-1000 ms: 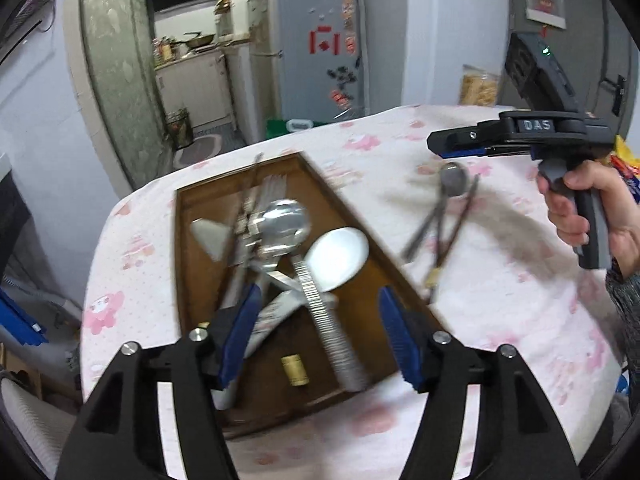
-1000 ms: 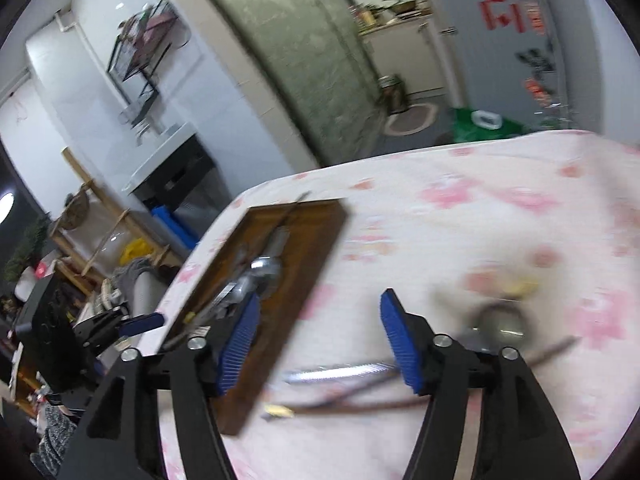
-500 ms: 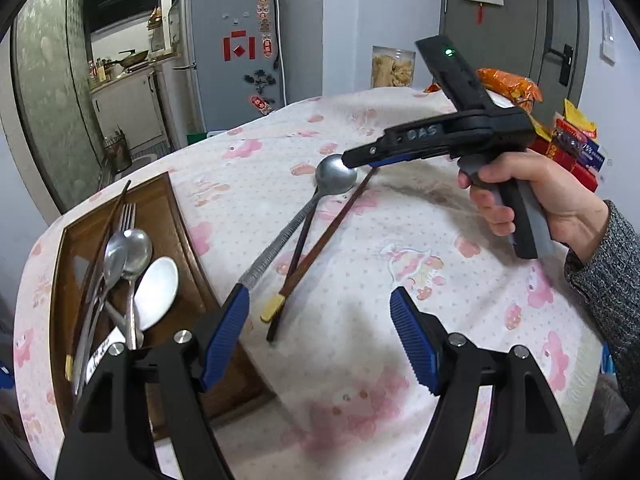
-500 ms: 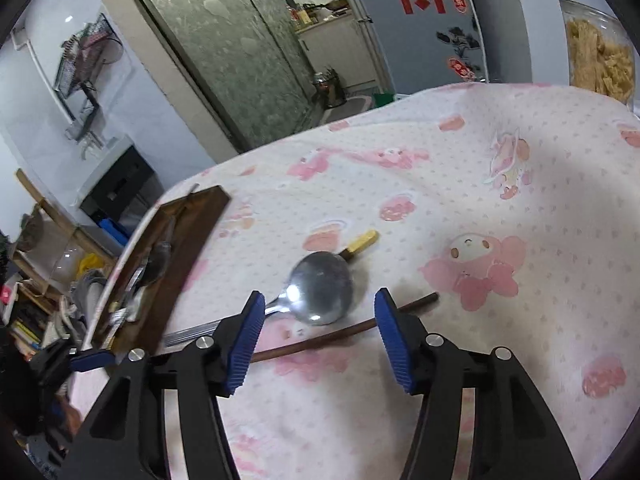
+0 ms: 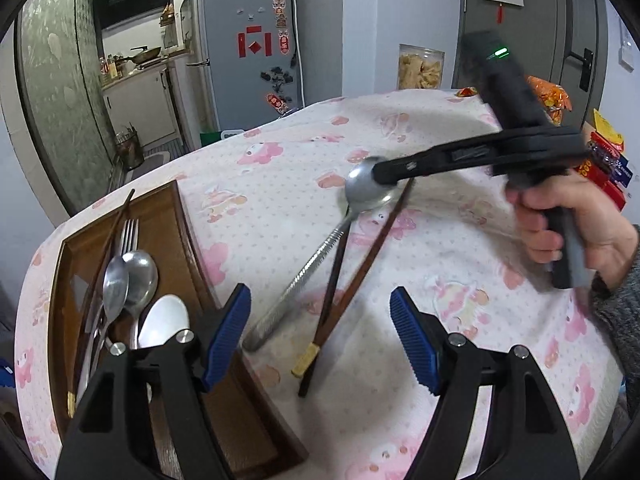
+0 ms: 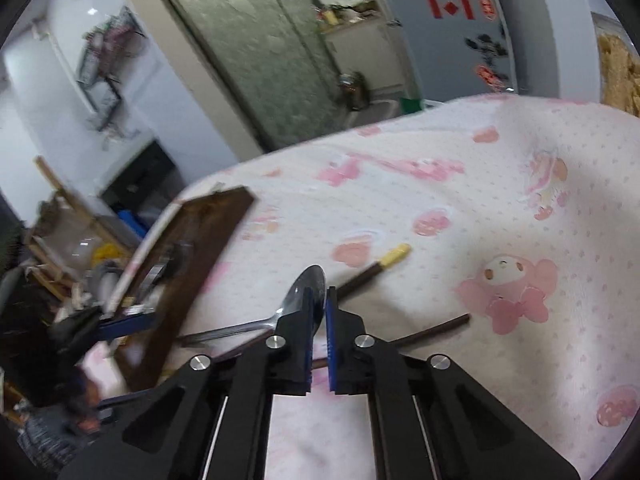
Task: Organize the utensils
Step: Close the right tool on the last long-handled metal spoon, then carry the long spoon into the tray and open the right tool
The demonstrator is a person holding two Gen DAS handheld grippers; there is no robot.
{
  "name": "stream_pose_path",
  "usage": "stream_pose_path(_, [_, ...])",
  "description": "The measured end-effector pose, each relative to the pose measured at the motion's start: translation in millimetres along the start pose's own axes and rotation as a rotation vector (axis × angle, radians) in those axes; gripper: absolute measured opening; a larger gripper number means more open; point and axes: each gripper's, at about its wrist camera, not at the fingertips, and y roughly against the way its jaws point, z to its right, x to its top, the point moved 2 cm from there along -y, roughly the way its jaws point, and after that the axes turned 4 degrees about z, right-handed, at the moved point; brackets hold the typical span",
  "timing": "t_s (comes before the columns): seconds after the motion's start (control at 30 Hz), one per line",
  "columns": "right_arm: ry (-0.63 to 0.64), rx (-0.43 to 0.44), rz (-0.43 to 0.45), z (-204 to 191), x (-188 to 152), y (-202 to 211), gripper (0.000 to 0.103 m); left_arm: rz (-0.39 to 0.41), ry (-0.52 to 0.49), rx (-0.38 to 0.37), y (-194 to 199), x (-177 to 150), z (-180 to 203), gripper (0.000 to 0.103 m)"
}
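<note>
Table: one spoon [image 5: 366,194], two chopsticks [image 5: 352,292]

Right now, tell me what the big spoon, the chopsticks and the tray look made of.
Big spoon: polished metal, probably steel; mirror shine, ridged handle.
Chopsticks: dark wood, seemingly; matte brown, one with a pale yellow end cap.
Tray: brown wood, glossy, likely lacquered.

Wooden tray [image 5: 188,236] lies left on the table [image 5: 460,264]; spoon [image 5: 320,256] and chopsticks [image 5: 352,288] lie right of it.
</note>
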Motion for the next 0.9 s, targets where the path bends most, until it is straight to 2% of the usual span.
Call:
stream_pose_path(0.17, [-0.025, 0.129, 0.049, -9, 5, 35, 0.001, 0.012, 0.017, 0.001, -12, 6, 2, 0.073])
stream_pose_path(0.27, [-0.036, 0.201, 0.057, -11, 3, 54, 0.001, 0.006, 0.006, -0.004, -19, 11, 7, 0.067])
stream_pose_path(0.33, [-0.033, 0.211, 0.058, -13, 1, 63, 0.001, -0.004, 0.002, -0.020, -23, 12, 12, 0.051])
stream_pose_path(0.37, [-0.024, 0.199, 0.060, -14, 1, 67, 0.001, -0.016, 0.002, -0.036, -25, 12, 14, 0.028])
stream_pose_path(0.4, [-0.025, 0.184, 0.064, -13, 1, 70, 0.001, -0.032, 0.001, -0.045, -27, 12, 16, 0.023])
stream_pose_path(0.6, [-0.021, 0.174, 0.068, -19, 6, 74, 0.002, -0.026, -0.032, -0.051, -15, 11, 28, 0.019])
stream_pose_path(0.9, [0.024, 0.208, 0.049, -66, 23, 53, 0.002, -0.003, -0.004, 0.007, 28, 6, -3, 0.017])
